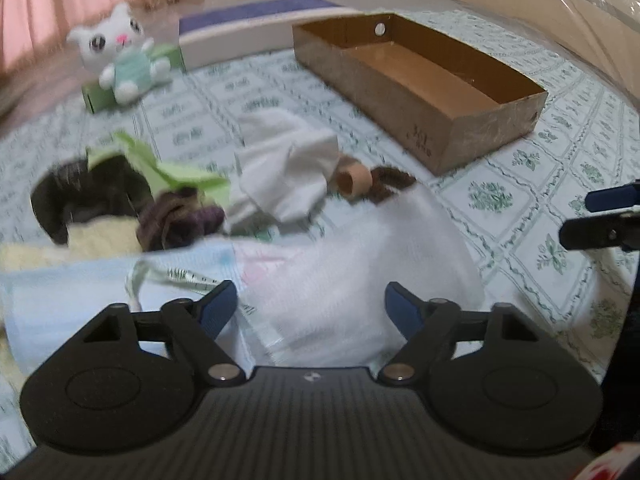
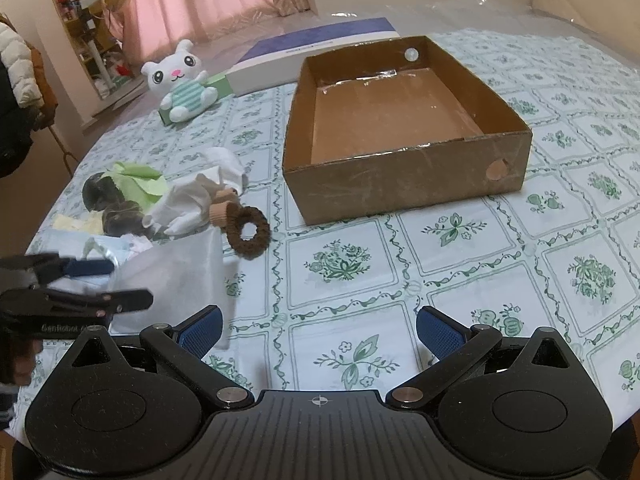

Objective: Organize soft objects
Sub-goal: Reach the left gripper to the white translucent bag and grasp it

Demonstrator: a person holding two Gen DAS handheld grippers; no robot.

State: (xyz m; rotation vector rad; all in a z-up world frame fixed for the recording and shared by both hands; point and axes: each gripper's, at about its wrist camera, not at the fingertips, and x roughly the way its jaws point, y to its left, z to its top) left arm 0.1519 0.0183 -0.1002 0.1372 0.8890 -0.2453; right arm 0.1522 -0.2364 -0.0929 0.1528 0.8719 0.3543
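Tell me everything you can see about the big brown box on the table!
The cardboard box is a shallow, open-topped rectangular tray of plain brown card, worn and scuffed on its outside walls. It looks empty, with shiny tape along the inner floor edges. There is a round hole in its far wall and a round disc-like mark on the near wall. It sits flat on the green-patterned tablecloth, apart from the pile of soft things to its left. Nothing touches it but the cloth below.

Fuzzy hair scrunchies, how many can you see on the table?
2. A brown scrunchie lies beside the white cloth; a dark purple scrunchie sits in the pile. More may hide underneath.
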